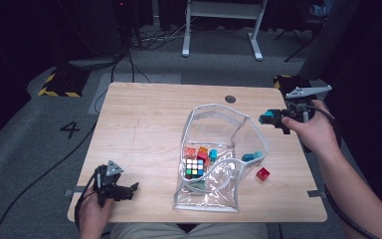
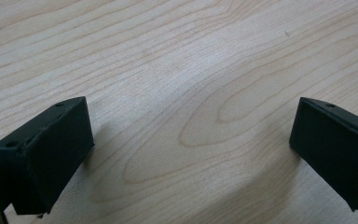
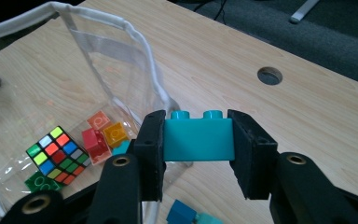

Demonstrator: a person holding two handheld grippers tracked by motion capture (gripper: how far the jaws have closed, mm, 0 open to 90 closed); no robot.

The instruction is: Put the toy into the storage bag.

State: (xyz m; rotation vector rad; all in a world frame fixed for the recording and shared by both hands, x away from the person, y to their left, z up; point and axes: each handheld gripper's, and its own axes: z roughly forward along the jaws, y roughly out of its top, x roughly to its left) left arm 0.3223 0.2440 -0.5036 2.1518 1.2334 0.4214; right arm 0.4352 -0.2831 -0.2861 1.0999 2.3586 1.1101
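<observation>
Right gripper [image 3: 198,154]: pinches a teal brick [image 3: 199,138], held above the table beside the clear pouch [image 1: 214,112].
Left gripper [image 1: 129,190]: jaws spread, holding nothing, at the near left corner.
Packed: puzzle cube [image 1: 194,168] and several bricks.
Left out: red brick [image 1: 263,173], blue and teal bricks [image 1: 252,156].

Bare table [image 1: 144,124] lies open left of the clear pouch [image 1: 206,196]; loose blocks [image 1: 258,164] crowd its right.
</observation>
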